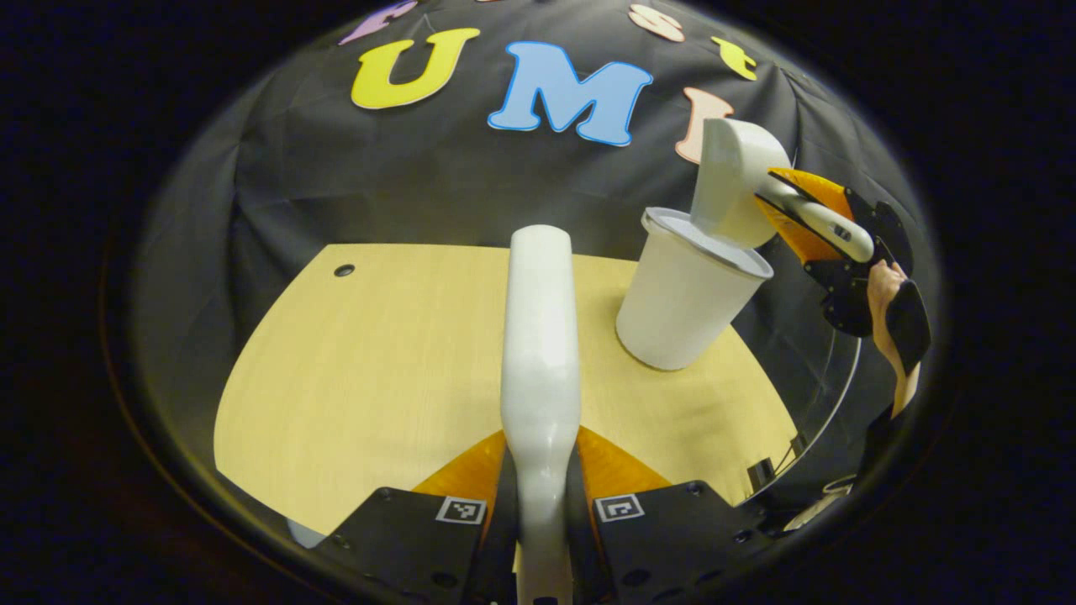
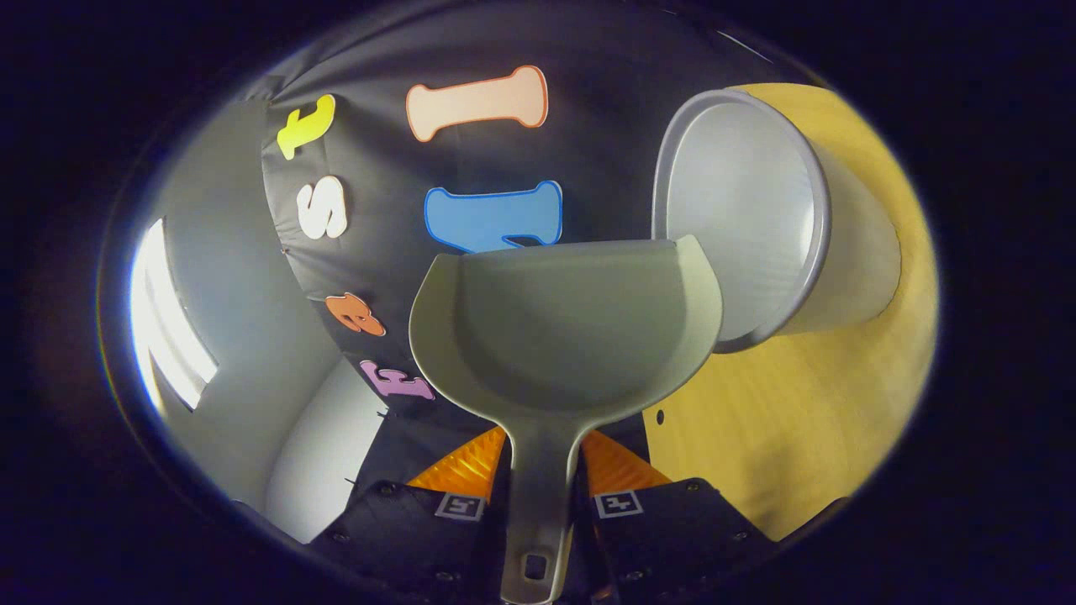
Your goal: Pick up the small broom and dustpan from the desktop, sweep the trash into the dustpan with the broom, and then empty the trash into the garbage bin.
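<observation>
My left gripper [image 1: 540,470] is shut on the white broom [image 1: 539,336], whose body stretches forward over the wooden desktop [image 1: 378,361]. In the left gripper view, the white garbage bin [image 1: 685,294] stands at the desk's far right, and the white dustpan [image 1: 735,189] is tipped steeply over its rim, held by my right gripper [image 1: 820,218]. In the right gripper view, my right gripper [image 2: 542,470] is shut on the dustpan's handle, the dustpan [image 2: 572,319] looks empty, and the bin's open mouth [image 2: 740,210] lies just beyond its edge.
A small round hole [image 1: 344,270] sits near the desk's far left corner. A hand [image 1: 883,290] holds the right gripper beyond the desk's right edge. The black cloth wall closes the back.
</observation>
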Available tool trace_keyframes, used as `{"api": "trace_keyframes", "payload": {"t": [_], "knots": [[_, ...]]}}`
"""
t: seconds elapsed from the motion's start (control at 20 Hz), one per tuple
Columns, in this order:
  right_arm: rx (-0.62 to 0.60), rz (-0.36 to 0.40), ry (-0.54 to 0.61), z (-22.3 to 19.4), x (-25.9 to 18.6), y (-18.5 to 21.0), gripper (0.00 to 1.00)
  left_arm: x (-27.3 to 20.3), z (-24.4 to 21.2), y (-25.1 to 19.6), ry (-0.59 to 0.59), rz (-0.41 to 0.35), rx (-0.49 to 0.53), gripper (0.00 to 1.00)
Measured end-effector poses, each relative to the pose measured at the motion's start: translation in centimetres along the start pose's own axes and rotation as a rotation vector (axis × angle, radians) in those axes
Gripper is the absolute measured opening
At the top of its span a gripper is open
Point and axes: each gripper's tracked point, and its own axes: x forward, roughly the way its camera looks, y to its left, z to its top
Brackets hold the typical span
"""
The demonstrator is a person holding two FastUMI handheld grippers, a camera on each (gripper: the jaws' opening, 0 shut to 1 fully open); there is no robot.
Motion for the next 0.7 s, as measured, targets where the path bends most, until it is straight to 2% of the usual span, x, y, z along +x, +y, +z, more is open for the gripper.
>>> {"api": "trace_keyframes", "payload": {"t": [0.15,0.2,0.4,0.7], "knots": [[-0.217,-0.094,0.016,-1.9,-1.4,0.2,0.33,0.5,1.3,1.7,-0.010,0.021,-0.044,0.35],[-0.287,-0.121,0.022,-2.3,-1.2,0.1,0.33,0.8,1.9,2.8,-0.012,0.029,-0.051,0.33],[-0.549,-0.227,0.080,-6.9,-1.6,-0.2,0.33,1.0,0.9,6.3,-0.002,0.053,-0.077,0.31],[-0.814,-0.401,0.146,-12.9,0.8,-4.6,0.33,1.1,0.3,11.5,0.047,0.064,-0.050,0.31]]}}
